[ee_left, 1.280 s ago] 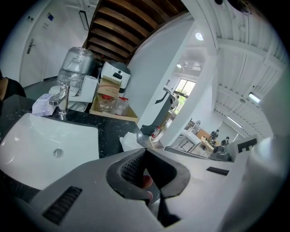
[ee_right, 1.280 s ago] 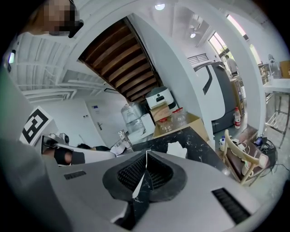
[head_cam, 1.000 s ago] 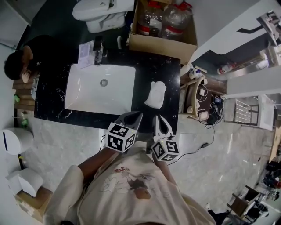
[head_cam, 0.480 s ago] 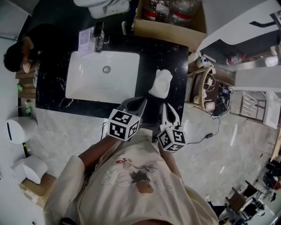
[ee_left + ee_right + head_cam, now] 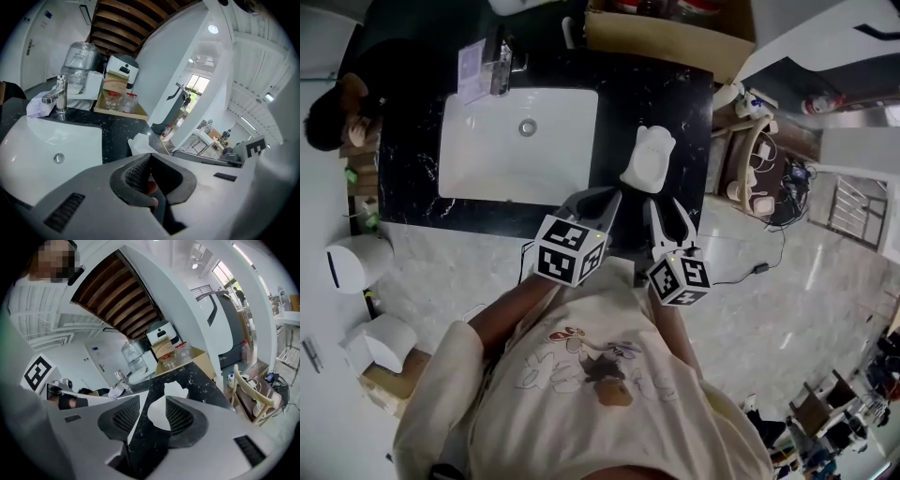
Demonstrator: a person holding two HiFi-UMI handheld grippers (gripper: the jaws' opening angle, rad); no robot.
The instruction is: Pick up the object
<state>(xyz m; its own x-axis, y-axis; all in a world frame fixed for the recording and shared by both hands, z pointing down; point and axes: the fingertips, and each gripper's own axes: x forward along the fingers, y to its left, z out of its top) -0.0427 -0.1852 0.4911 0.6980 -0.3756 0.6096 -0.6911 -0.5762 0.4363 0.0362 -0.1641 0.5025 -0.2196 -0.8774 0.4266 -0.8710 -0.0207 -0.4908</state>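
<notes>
Black marble counter point(image 5: 661, 94) with a white sink point(image 5: 487, 159) sunk in its left part and a tap point(image 5: 500, 73) at the back edge. A cardboard box point(image 5: 675, 37) stands at the far right corner, and the floor below is pale stone.

- The white object point(image 5: 649, 159) lies on the bare counter just right of the sink, untouched. It is lumpy with two small bumps at the far end. Soft or rigid I can't tell from here.
- Left gripper point(image 5: 602, 199): jaws pressed together with nothing in them, hanging over the near counter edge beside the sink corner.
- Right gripper point(image 5: 667, 211): jaws apart, tips just short of the object. In its own view the object shows through the gap, but lies ahead on the counter, and neither pad is on it.

Step in hand: the approach, with the right gripper readied for the grab. My judgement is that pickup is not yet begun.

Next move calls for pushing the right gripper forward and down until the pads flank the object's near end, then closing before any lift. The opening looks only a little wider than the object, so the lineup must be square.

Against the earlier frames:
- The right jaws have just been opening, with nothing between them.
- Both grippers have come closer to the counter, and the gap to the object has shrunk.
- The box has slid mostly out of the top of the head view.
</notes>
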